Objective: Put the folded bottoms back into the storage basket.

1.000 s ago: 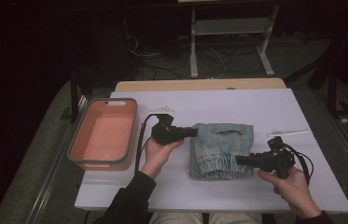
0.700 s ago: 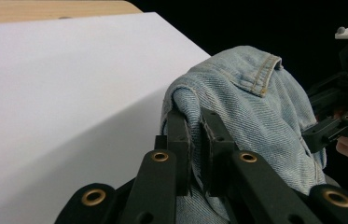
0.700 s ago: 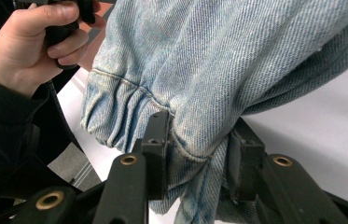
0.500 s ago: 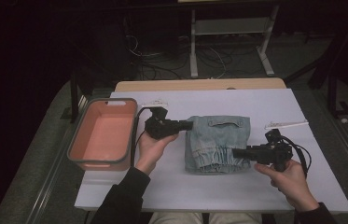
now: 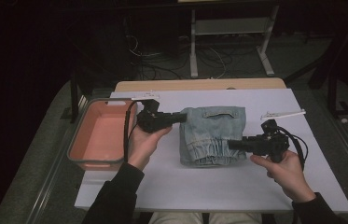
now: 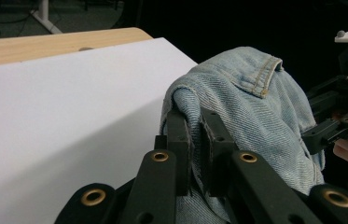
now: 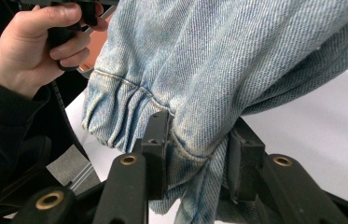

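Note:
A folded pair of light blue jeans point(image 5: 213, 135) hangs lifted just above the white table point(image 5: 209, 186), held from both sides. My left gripper point(image 5: 181, 118) is shut on the jeans' left edge; in the left gripper view its jaws pinch a fold of denim point(image 6: 237, 93) between the gripper point(image 6: 195, 144). My right gripper point(image 5: 231, 145) is shut on the elastic-cuffed right lower edge. In the right gripper view a thick bunch of denim point(image 7: 218, 70) sits clamped in the gripper point(image 7: 198, 154), and the other hand point(image 7: 36, 42) shows beyond.
An empty salmon-pink bin point(image 5: 99, 135) stands at the table's left edge, close to the left hand. A thin white strip point(image 5: 283, 113) lies at the table's right back. A wooden board point(image 5: 199, 85) borders the far edge.
Both grippers have carried the jeans leftward and slightly up off the table. The cloth has bunched narrower between them. Both grips stay shut.

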Available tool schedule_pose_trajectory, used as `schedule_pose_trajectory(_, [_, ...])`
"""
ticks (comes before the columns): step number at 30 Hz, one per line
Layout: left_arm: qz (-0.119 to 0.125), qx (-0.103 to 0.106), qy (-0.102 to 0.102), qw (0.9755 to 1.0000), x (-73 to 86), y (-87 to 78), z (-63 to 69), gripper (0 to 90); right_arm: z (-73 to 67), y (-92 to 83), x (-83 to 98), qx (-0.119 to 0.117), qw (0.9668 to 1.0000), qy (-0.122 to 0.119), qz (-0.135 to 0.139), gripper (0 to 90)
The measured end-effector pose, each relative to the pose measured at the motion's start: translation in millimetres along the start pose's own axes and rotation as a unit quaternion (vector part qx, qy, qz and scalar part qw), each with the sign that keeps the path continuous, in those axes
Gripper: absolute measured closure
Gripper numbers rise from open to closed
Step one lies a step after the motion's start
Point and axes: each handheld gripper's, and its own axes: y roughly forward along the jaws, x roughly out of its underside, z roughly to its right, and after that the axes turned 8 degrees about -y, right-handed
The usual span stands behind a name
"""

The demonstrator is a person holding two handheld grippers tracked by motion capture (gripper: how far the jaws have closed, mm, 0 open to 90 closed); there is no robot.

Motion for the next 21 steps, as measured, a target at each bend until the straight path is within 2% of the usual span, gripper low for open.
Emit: schedule_pose_trajectory(21, [0.016,-0.027,-0.002,0.9995,-5.7,-31.7,-8.5,83.5,-11.2,22.8,-21.3,-0.015,0.9998,-0.015,0.001,64.1])
